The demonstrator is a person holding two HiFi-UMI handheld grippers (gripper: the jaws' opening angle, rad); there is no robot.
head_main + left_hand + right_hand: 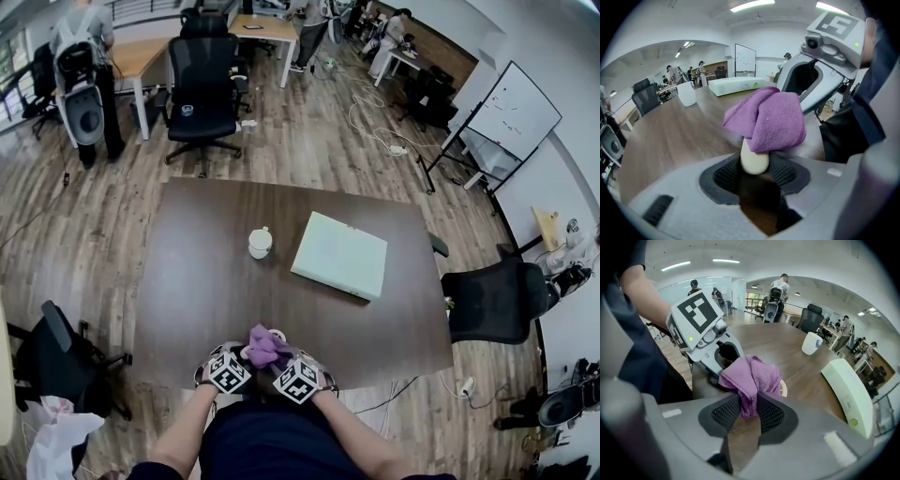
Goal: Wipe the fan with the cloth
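While the left gripper clamps the cream handle of the fan at the near table edge, the right gripper pinches the soft purple cloth draped over it. The fan seems light and fragile; its handle is the safest hold. Farther stands a white mug.

1. Legible words, numbers, brands: none in any of my views.
2. Left marker cube, up and left of my right fingers: black-and-white square code, no lettering.
3. Right marker cube, up and right of my left fingers: same kind of code, no lettering.
4. White box, right of my right fingers: small print on its edge, too small to read.
5. Whiteboard, far beyond the fingers: faint marks, unreadable.
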